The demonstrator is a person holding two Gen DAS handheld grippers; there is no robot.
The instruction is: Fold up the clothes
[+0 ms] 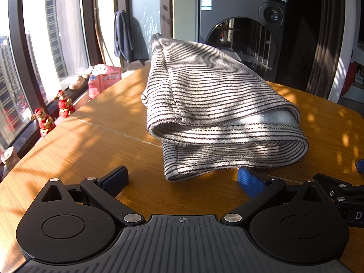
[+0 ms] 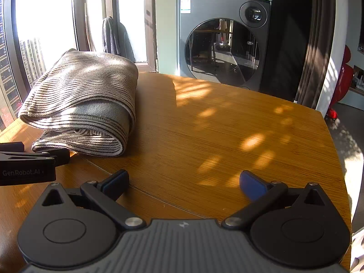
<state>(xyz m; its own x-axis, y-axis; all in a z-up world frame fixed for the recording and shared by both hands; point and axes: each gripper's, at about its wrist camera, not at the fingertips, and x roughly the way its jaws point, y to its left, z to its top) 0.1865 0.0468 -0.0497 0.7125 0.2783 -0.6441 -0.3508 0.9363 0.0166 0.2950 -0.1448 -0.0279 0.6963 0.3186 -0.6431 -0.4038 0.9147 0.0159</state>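
Folded shirt (image 1: 218,113) lies on the table (image 1: 95,136), washer (image 1: 241,34) behind it; left gripper (image 1: 183,178) just before it and right gripper (image 2: 184,182) beside it both gape empty

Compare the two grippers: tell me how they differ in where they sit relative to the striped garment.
The left gripper points straight at the folded striped garment, its fingertips close to the near edge; the right gripper faces bare wooden table, with the garment off to its left. Both are open, hold nothing, and hover low over the table.
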